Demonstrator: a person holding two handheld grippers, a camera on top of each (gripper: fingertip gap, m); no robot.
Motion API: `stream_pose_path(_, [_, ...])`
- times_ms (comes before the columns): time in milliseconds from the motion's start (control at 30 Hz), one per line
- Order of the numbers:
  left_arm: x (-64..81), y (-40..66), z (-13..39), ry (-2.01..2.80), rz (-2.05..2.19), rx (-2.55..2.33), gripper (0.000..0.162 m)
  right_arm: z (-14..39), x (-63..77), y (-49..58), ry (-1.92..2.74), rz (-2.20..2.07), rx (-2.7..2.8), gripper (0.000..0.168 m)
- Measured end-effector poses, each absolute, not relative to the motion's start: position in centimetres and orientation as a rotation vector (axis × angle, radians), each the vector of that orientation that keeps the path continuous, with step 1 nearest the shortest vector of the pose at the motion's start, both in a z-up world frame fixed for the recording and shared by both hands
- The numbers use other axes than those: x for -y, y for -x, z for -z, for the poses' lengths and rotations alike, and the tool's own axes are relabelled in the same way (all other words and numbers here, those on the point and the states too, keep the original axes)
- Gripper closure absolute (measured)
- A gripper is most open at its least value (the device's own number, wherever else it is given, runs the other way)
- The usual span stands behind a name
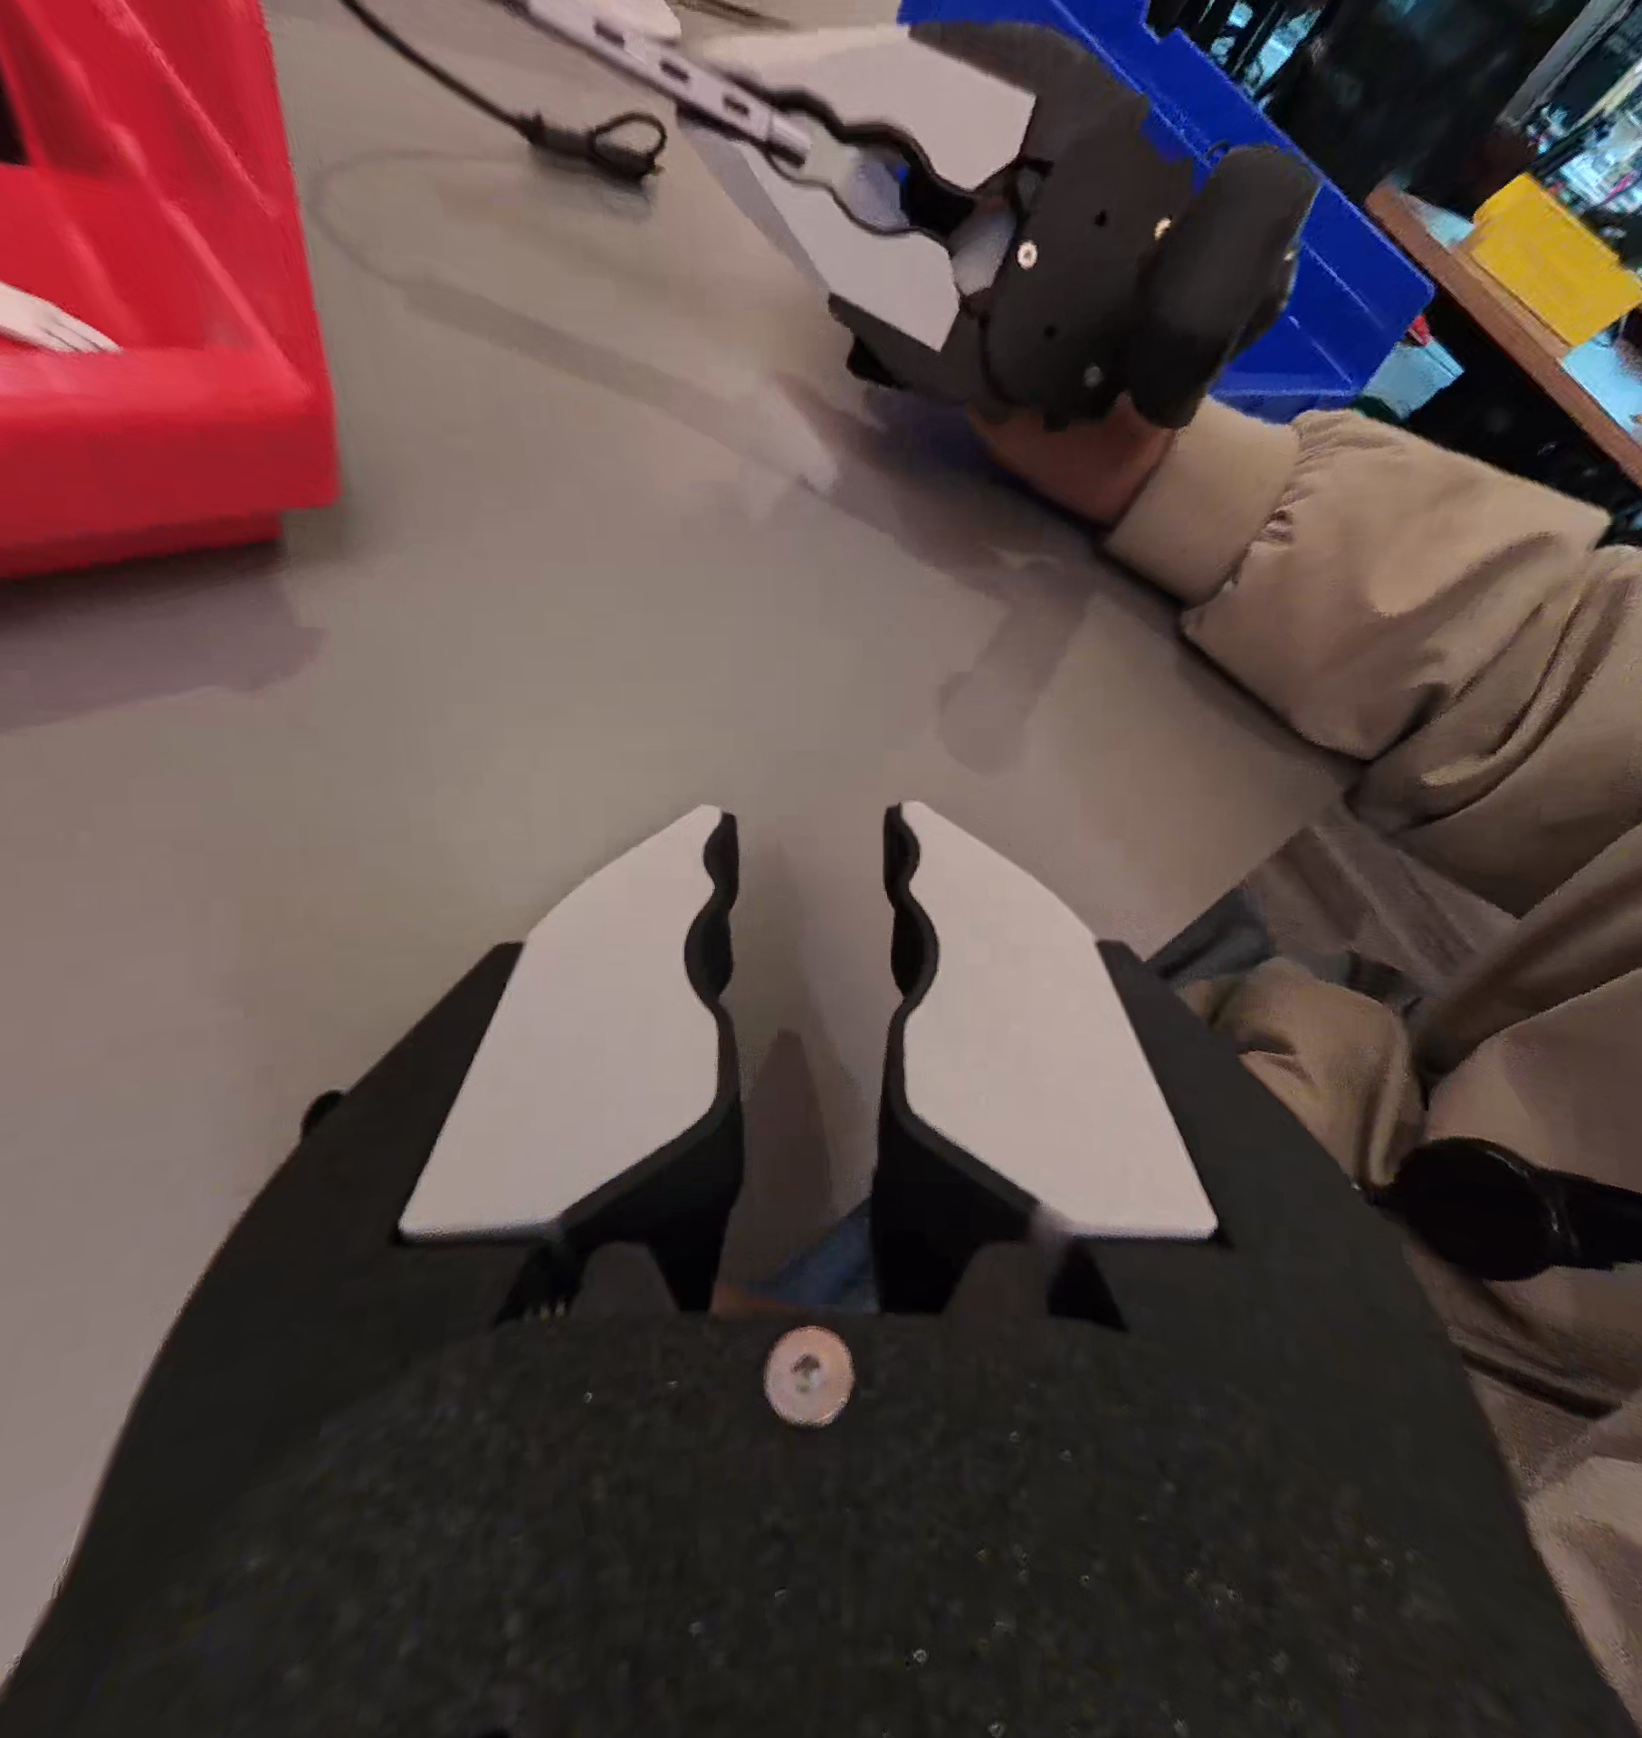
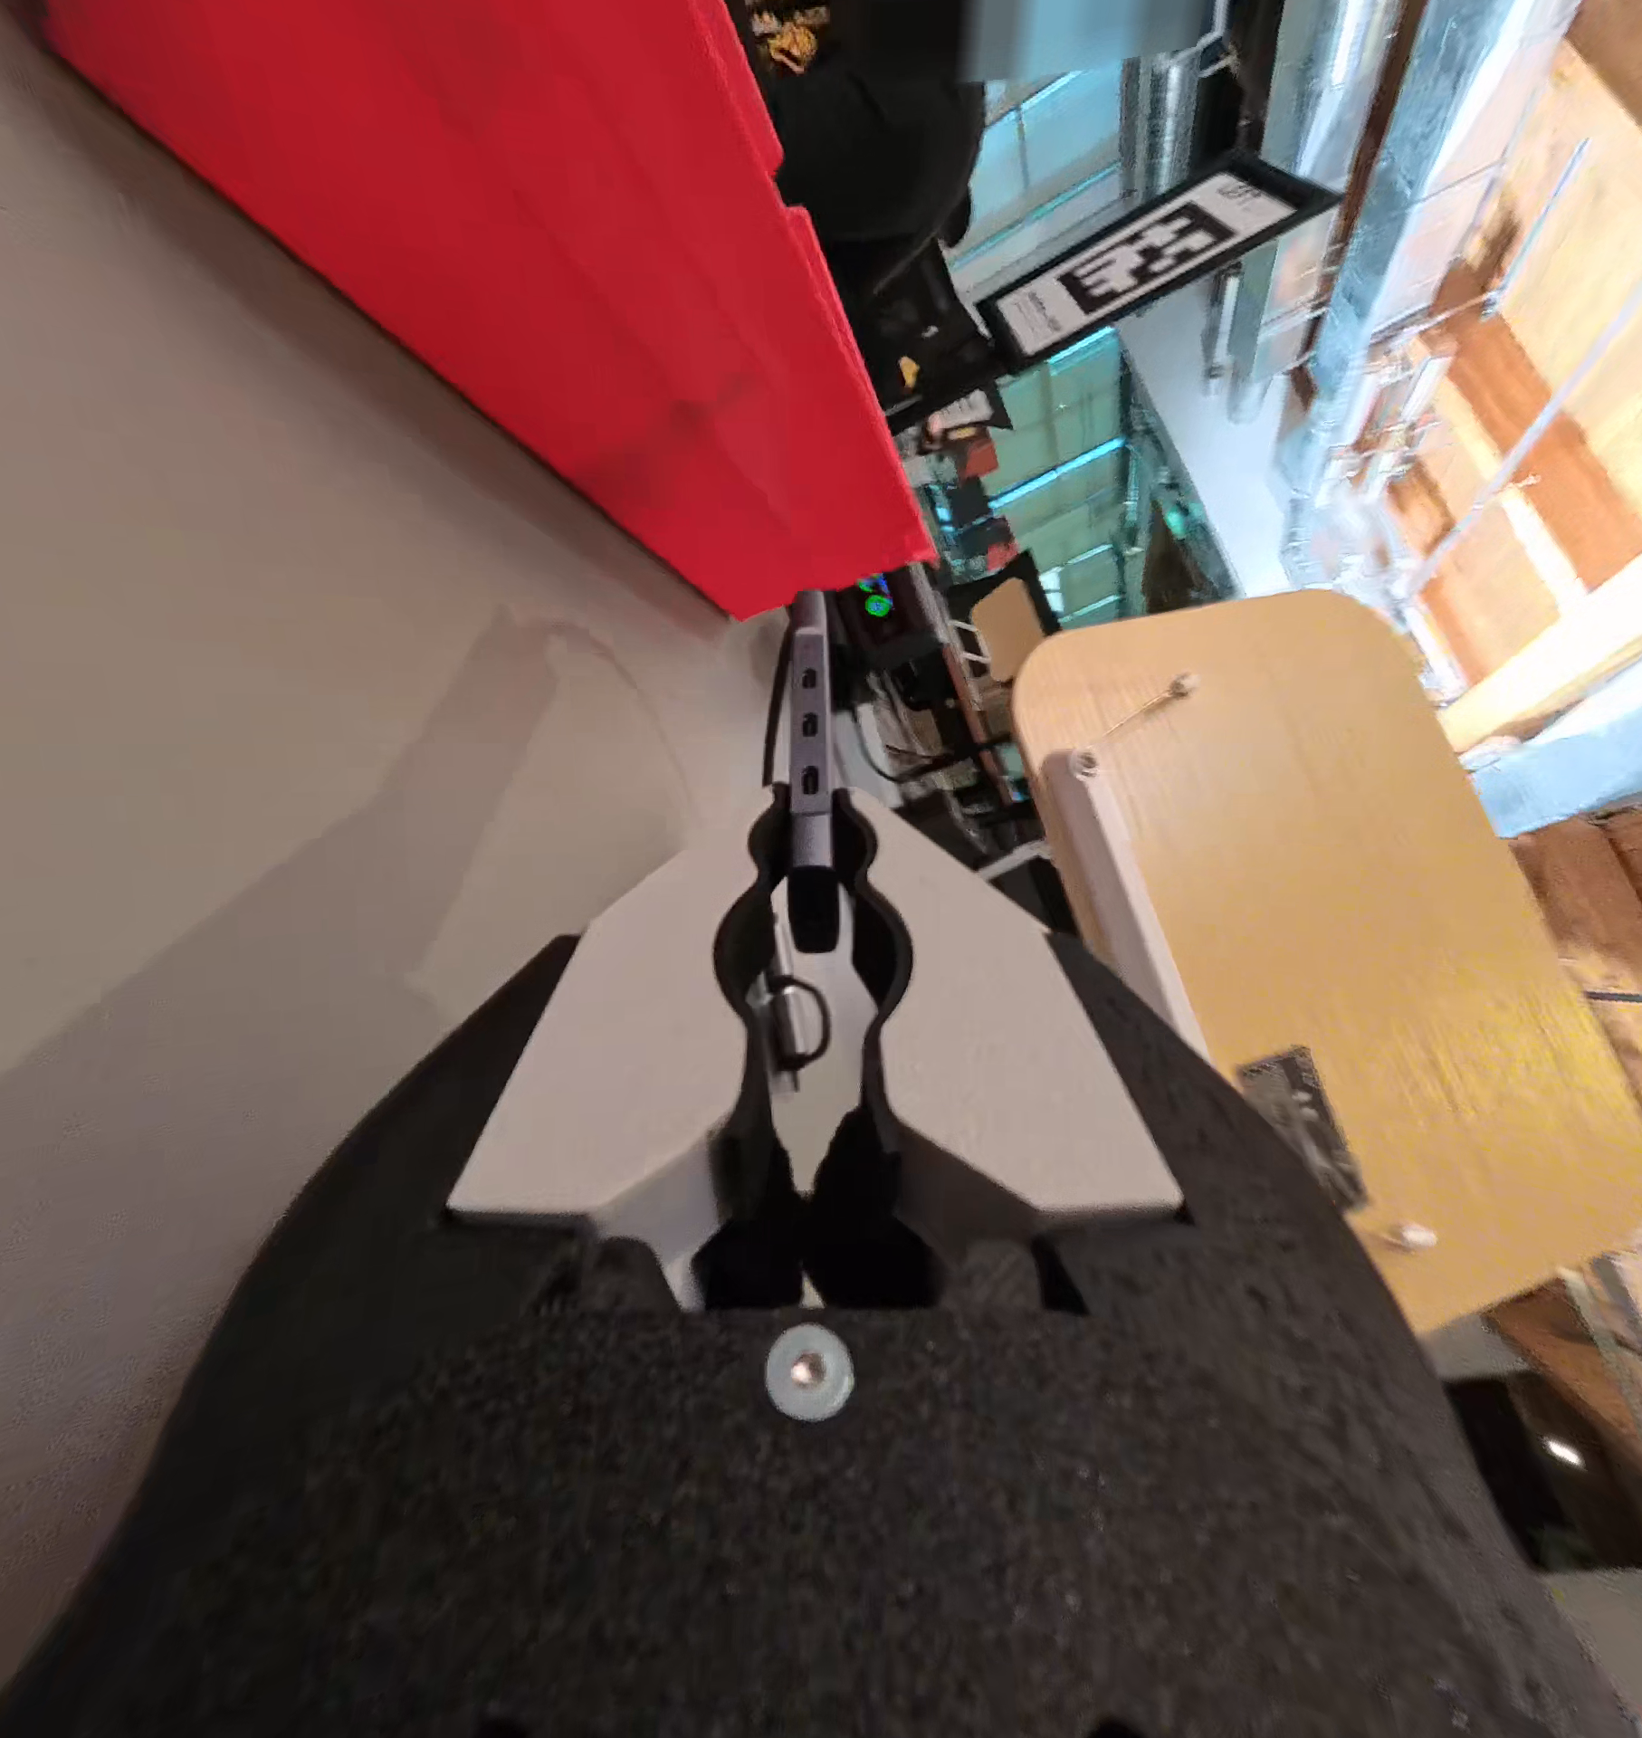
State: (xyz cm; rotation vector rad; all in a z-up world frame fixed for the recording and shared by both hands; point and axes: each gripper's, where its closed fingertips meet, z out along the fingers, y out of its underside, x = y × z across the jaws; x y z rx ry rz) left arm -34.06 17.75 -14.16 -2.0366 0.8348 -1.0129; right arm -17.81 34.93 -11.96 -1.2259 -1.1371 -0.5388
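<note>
Jaws of the right gripper (image 2: 810,828) pinch one end of a slim grey metal multi-port hub (image 2: 810,734) with a black cable, beside the red plastic bin (image 2: 516,282). Likely light, stiff, slick. Left gripper (image 1: 810,828) hovers part-open, empty, over the grey desk (image 1: 516,611).

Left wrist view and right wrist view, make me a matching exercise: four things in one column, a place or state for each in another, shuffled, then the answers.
Things:
1. left gripper
2. right gripper
3. red bin
4. blue bin

Places or states:
A. behind the right gripper in the left wrist view
B. open and empty above the grey table
C. on the table at the left wrist view's upper left
D. shut on the grey hub, turned on its side

Pairs: 1-B, 2-D, 3-C, 4-A
</note>
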Motion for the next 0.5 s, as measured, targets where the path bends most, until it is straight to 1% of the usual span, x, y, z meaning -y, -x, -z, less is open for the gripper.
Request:
stream_pose_path(133, [-17.9,34.5,14.8,2.067,1.006,-0.797,0.128,11.5,-34.3,18.7,1.225,0.494,1.137,0.161])
stream_pose_path(200, [-18.5,34.8,14.9,2.042,0.92,-0.815,0.123,11.5,-34.3,18.7,1.228,0.466,1.134,0.161])
stream_pose_path(267, [-19.2,35.1,14.9,1.991,0.787,-0.891,0.123,11.6,-34.5,18.5,1.25,0.44,1.123,0.161])
stream_pose_path(367, [-19.0,34.9,13.3,1.863,0.793,-1.129,0.13,11.3,-34.4,18.4,1.267,0.398,1.098,0.161])
stream_pose_path(467, [-19.5,35.4,10.6,1.788,0.872,-1.391,0.129,11.4,-34.4,18.4,1.282,0.367,1.091,0.161])
stream_pose_path(500, [-20.6,35.8,10.0,1.77,0.837,-1.476,0.13,11.4,-34.4,18.4,1.284,0.361,1.091,0.161])
